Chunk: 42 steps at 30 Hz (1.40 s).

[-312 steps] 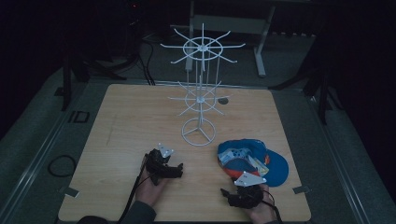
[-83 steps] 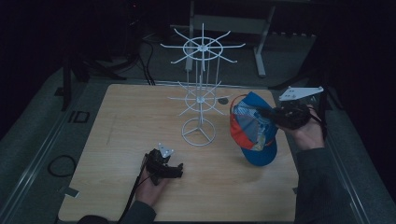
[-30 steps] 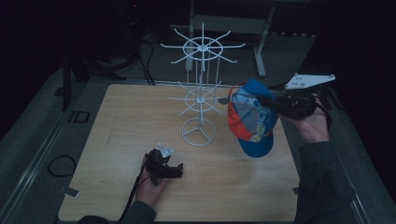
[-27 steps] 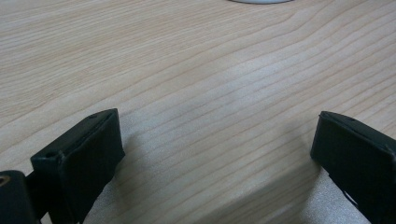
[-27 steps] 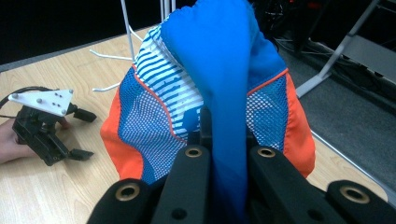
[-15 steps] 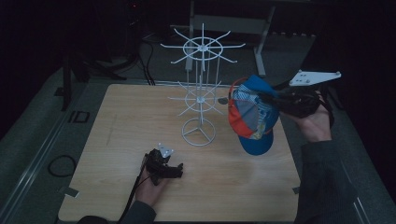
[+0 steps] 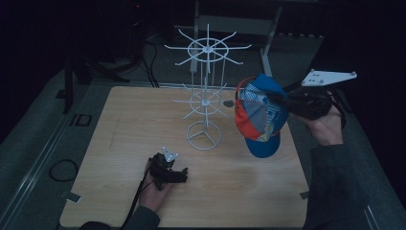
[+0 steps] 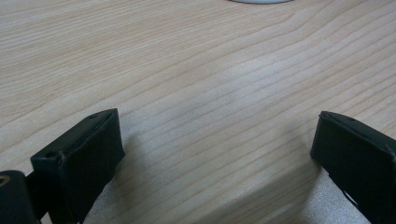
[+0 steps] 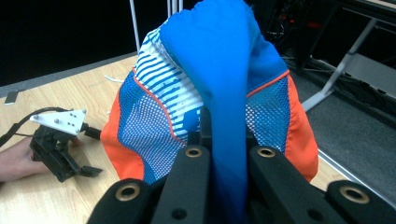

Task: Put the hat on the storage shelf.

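Cap point(image 7: 260, 115) pinched by right gripper point(image 9: 227, 154); no legible writing.

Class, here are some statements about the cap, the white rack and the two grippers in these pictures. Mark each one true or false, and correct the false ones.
1. The right gripper is clamped on the cap. True.
2. The cap lies flat on the table. False: it is held in the air beside the white rack.
3. The left gripper holds a cap. False: its jaws stand open over bare wood.
4. The left gripper is down on the table. True.
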Tool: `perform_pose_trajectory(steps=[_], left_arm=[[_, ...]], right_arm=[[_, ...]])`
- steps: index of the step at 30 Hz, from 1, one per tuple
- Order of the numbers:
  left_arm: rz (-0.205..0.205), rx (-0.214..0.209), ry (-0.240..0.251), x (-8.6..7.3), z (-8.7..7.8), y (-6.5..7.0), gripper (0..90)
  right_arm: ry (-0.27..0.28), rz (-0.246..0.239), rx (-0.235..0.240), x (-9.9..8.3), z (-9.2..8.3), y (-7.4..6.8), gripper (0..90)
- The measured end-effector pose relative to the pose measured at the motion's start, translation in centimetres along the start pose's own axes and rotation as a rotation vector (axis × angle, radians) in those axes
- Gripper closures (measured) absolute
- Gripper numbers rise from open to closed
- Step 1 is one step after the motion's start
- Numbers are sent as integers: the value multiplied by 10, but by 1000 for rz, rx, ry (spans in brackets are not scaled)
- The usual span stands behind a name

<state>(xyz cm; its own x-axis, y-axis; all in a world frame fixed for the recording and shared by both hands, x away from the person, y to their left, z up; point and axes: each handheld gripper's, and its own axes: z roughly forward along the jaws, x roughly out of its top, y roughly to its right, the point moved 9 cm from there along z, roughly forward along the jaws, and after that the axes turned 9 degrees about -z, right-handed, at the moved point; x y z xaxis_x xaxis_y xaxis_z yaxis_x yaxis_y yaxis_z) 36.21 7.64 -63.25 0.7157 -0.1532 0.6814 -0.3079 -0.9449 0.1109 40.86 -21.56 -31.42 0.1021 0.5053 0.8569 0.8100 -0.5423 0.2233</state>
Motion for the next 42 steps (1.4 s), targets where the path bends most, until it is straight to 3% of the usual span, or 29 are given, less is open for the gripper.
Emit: perform_pose_trajectory(steps=[28, 42], left_arm=[[0, 1, 2, 0, 0, 0, 26], [0, 1, 2, 0, 0, 0, 26]], right_arm=[[66, -17, 9, 20, -10, -5, 894], [89, -21, -13, 30, -18, -3, 894]])
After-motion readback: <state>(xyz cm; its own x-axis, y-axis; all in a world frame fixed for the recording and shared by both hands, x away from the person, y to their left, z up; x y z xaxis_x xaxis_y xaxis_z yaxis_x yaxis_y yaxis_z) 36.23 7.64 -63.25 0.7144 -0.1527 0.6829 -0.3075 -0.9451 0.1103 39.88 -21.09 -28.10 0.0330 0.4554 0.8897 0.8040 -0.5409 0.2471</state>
